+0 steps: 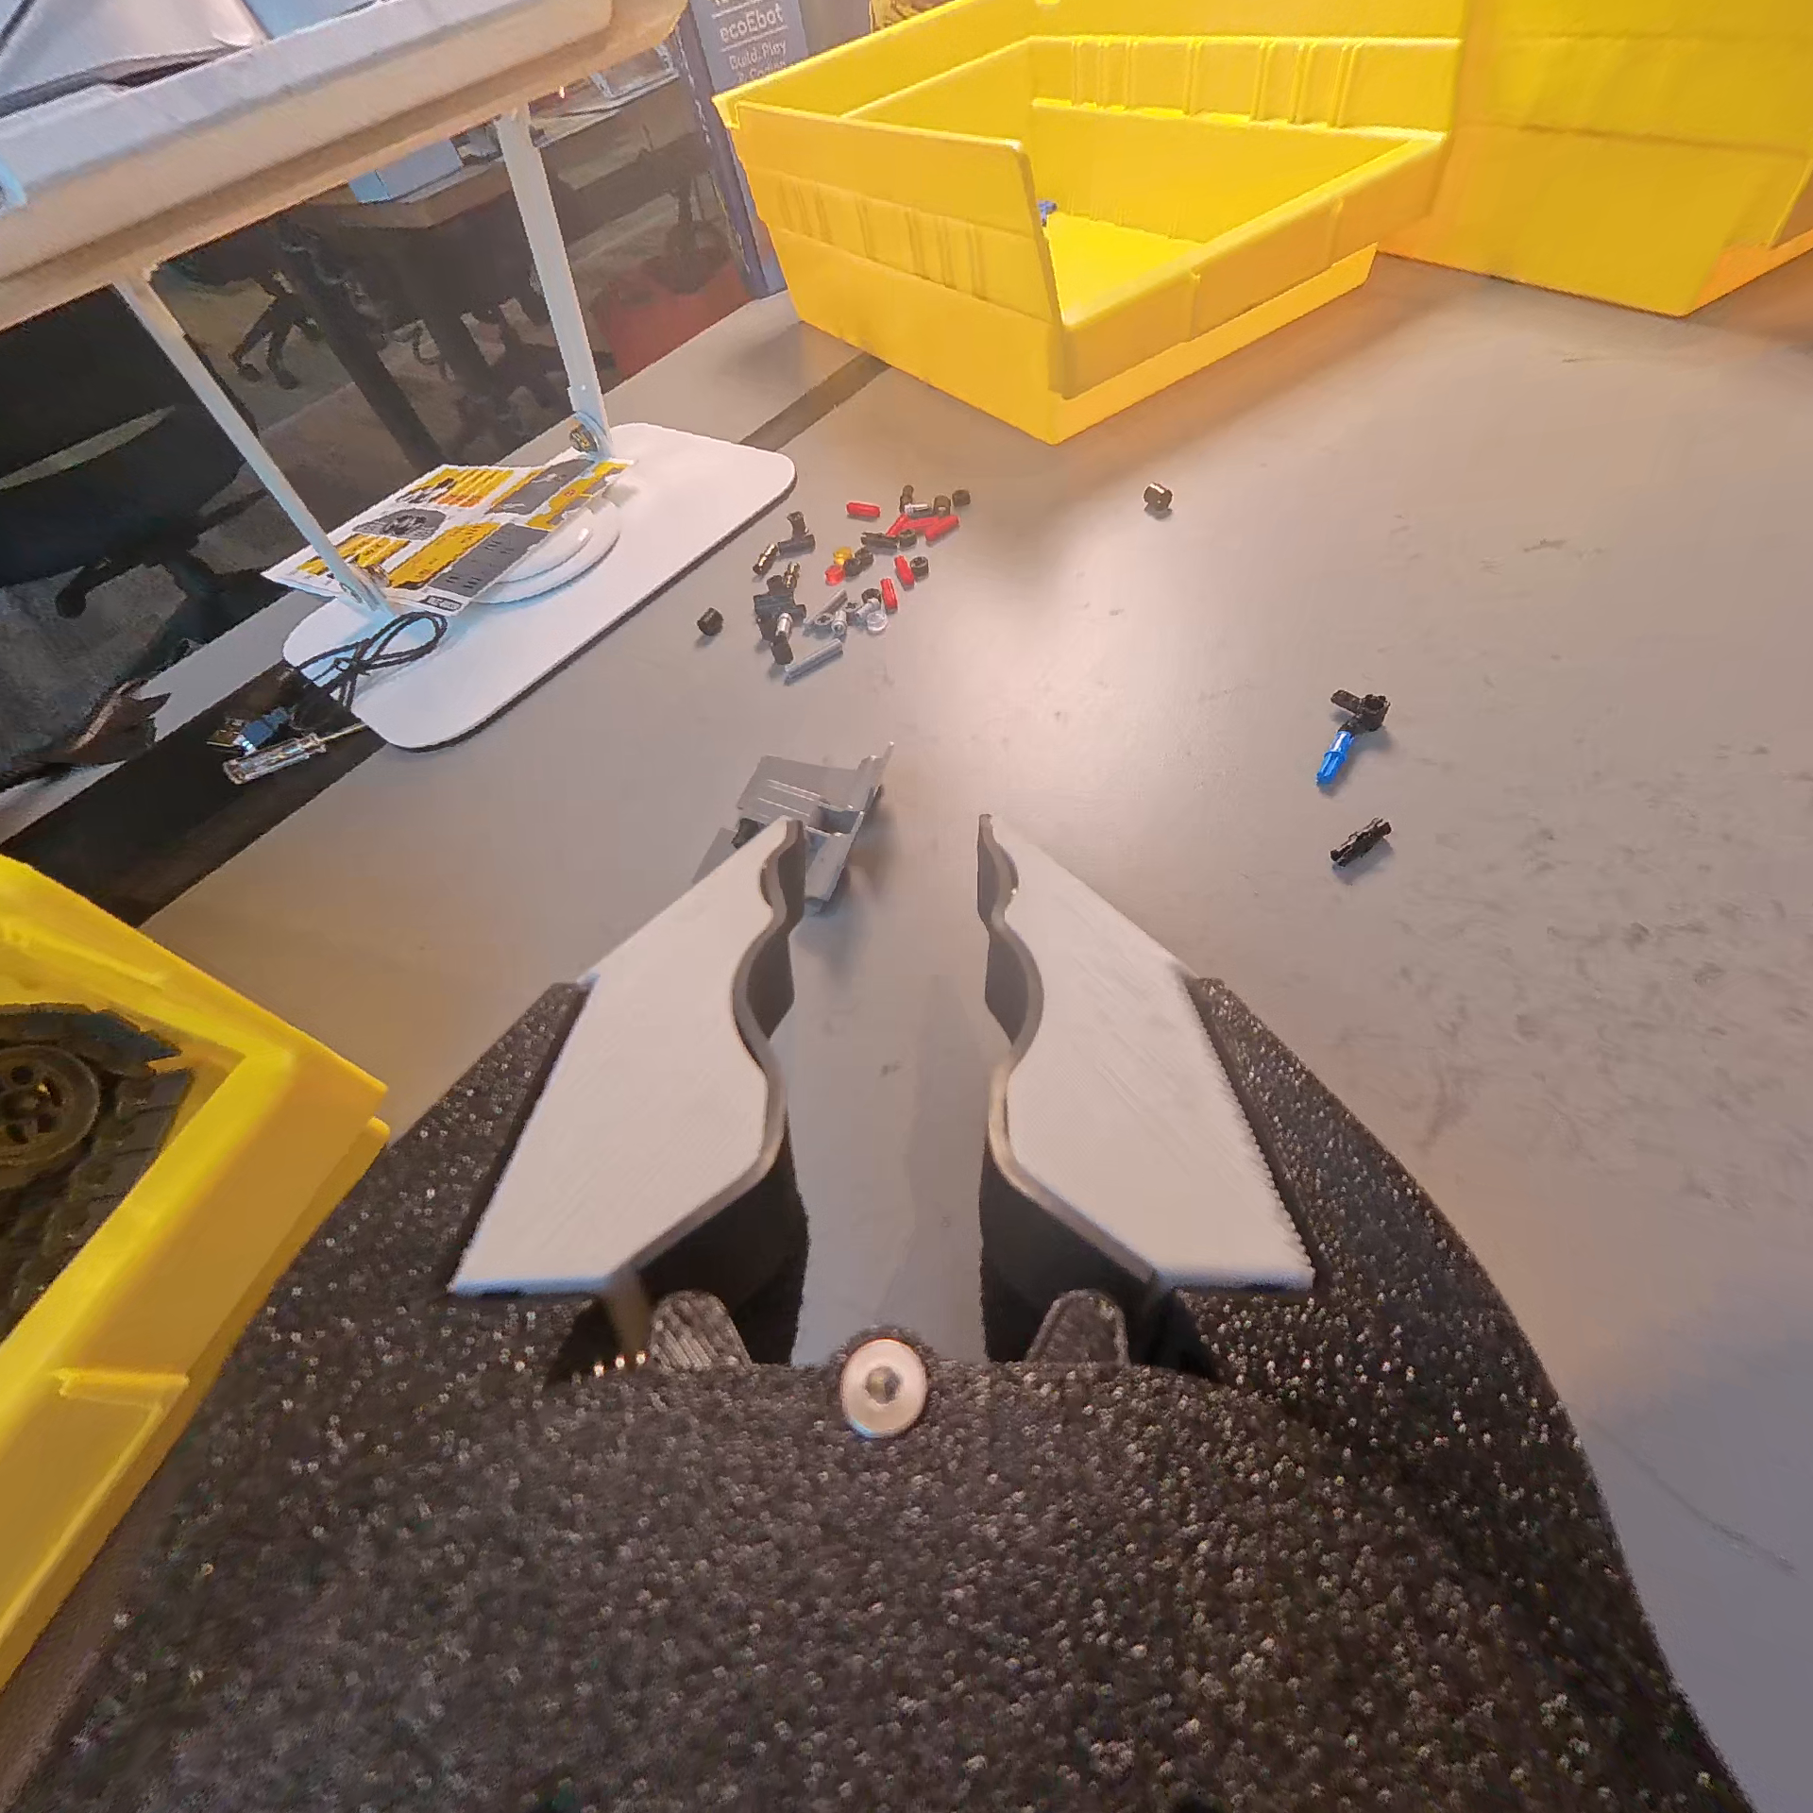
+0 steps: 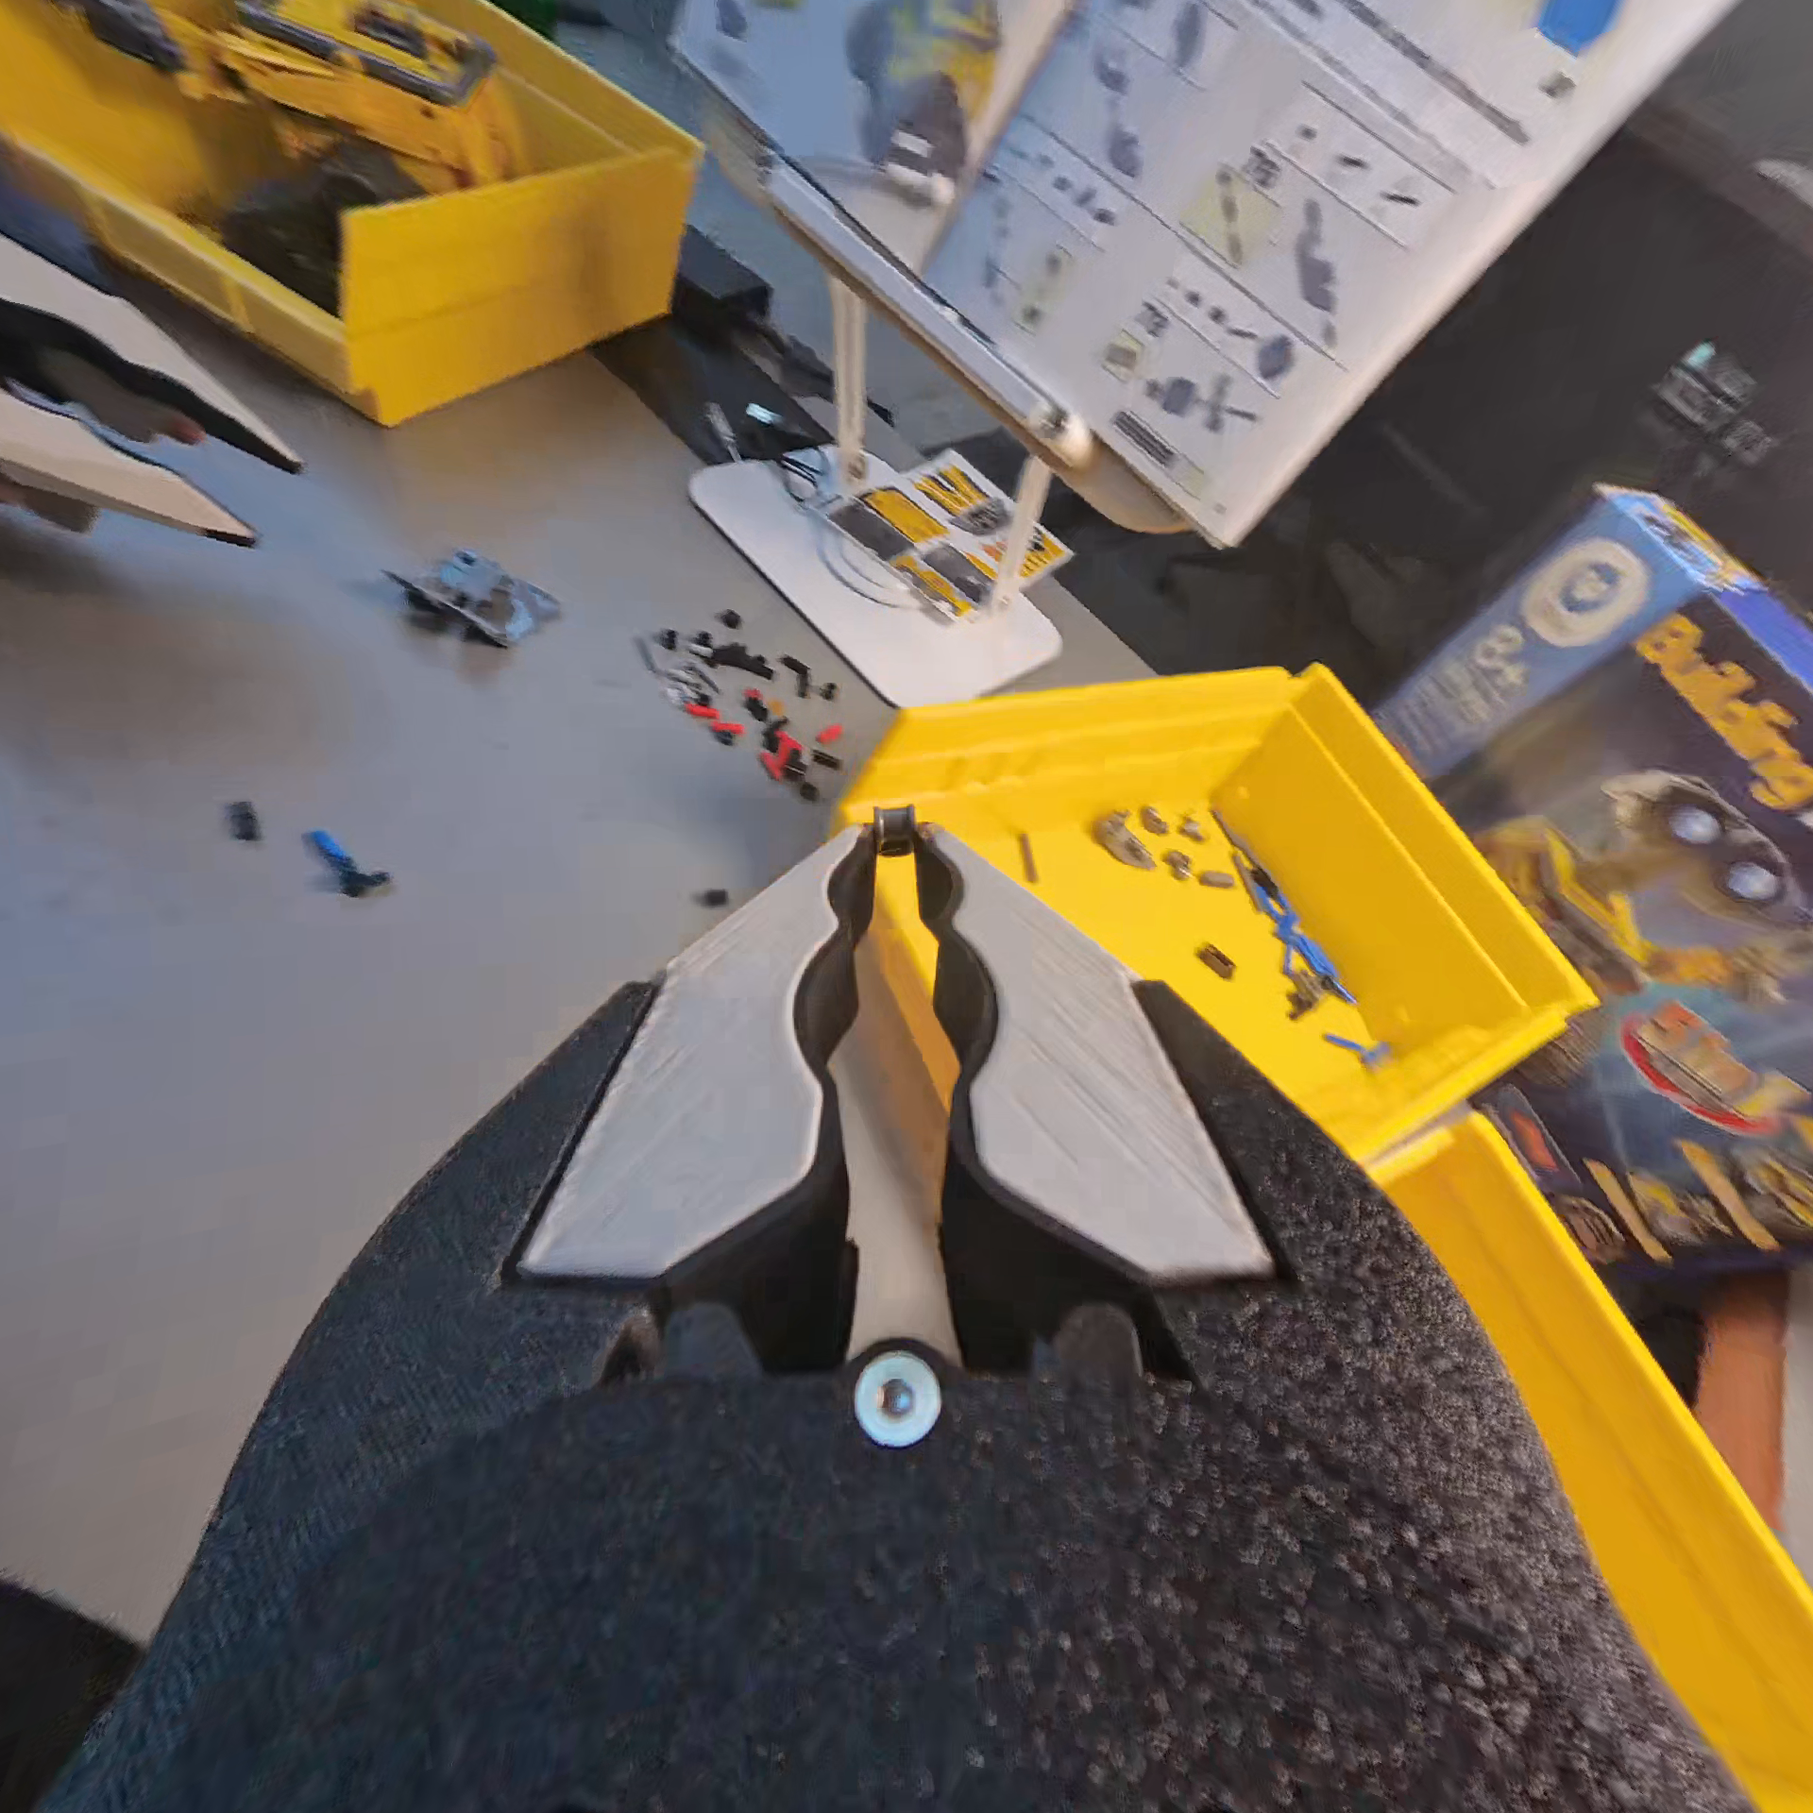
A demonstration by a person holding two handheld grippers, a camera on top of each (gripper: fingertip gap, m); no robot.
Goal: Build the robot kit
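**Right jaws pinch a small black piece; left jaws stand open at the grey part**

The right gripper (image 2: 895,834) has its jaws closed on a small black piece (image 2: 895,822), held at the very tips. It hangs over the near rim of a yellow bin (image 2: 1373,785) — the bin's floor, at about 2 o'clock from the tips, carries a scatter of grey, black and blue bits. This view is blurred, so the piece's shape cannot be told beyond small, dark and roundish.

The left gripper (image 1: 883,834) has its jaws spread wide and holds nothing. A grey plastic part (image 1: 804,804) lies on the worktop (image 1: 1373,1079) just ahead at 11 o'clock, against the tip of the left-hand finger; whether they touch cannot be told. Its long axis runs roughly from 7 to 1 o'clock, slightly across the gap rather than squarely inside it. The left gripper is by far the nearer one to this part; the right is well apart from it.

Farther out at 12 o'clock sits a loose pile of red and black pins (image 1: 863,569). At 2 o'clock lie a blue pin with a black connector (image 1: 1349,736) and a black pin (image 1: 1362,842). A white stand (image 1: 549,589) holding an instruction booklet is at 10 o'clock — a sticker sheet (image 1: 451,530) lies on its base.
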